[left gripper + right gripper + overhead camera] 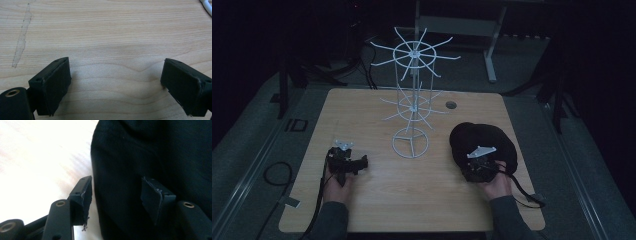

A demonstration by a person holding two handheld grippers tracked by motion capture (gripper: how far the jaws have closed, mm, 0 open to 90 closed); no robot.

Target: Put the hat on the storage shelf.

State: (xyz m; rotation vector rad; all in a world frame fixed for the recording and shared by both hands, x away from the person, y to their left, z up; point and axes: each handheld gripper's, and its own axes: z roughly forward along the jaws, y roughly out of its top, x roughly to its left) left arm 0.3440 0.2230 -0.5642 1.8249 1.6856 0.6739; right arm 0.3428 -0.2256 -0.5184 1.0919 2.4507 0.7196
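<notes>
Black fabric, soft and matte: a rounded cap (482, 142) lies near the tabletop's (422, 200) right edge. Right gripper (116, 192) has its jaws wide apart, straddling the cap's rim without pinching. Left gripper (115, 77) sits near the left edge, jaws apart over bare wood grain. High view adds the white wire rack (412, 100) standing mid-table, spokes fanning out.
</notes>
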